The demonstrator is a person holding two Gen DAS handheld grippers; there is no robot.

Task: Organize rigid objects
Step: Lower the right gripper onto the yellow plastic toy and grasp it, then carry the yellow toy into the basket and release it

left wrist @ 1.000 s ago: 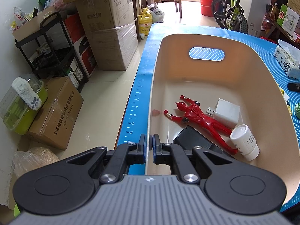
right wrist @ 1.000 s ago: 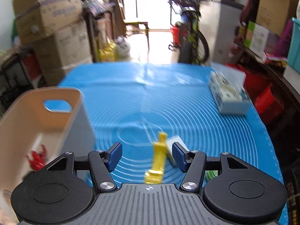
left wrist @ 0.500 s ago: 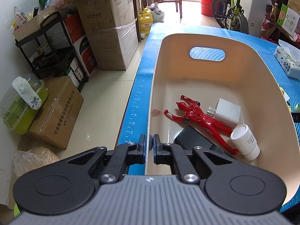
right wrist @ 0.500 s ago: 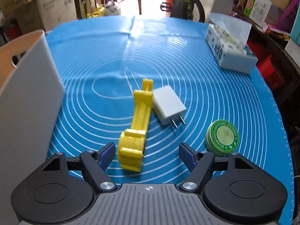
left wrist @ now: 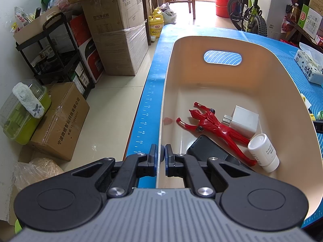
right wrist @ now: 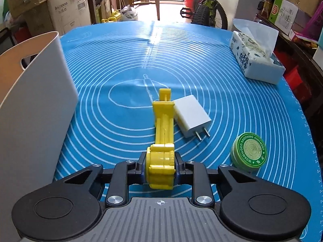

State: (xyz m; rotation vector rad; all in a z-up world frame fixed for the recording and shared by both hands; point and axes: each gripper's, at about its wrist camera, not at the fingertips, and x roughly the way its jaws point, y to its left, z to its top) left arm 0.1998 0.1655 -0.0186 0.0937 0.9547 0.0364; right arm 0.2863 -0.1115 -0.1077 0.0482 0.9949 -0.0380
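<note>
My left gripper [left wrist: 160,157] is shut on the near left rim of the cream bin [left wrist: 167,84]. In the bin lie a red figure [left wrist: 214,127], a white charger [left wrist: 245,121], a white bottle [left wrist: 264,155] and a black flat object [left wrist: 208,151]. My right gripper [right wrist: 160,166] is shut on the round end of a yellow plastic tool [right wrist: 162,141] that lies on the blue mat [right wrist: 222,74]. A second white charger [right wrist: 191,119] touches the tool's right side. A green ointment tin [right wrist: 249,153] sits to the right. The bin's outer wall [right wrist: 38,104] stands to the left.
A tissue pack [right wrist: 256,58] lies at the mat's far right. Cardboard boxes [left wrist: 117,40], a black rack [left wrist: 58,56] and a green container [left wrist: 24,113] stand on the floor left of the table. A bicycle [right wrist: 208,6] stands beyond the table.
My right gripper has dropped toward the mat, moved onto the yellow tool and closed on its round end. My left gripper has stayed shut on the bin rim.
</note>
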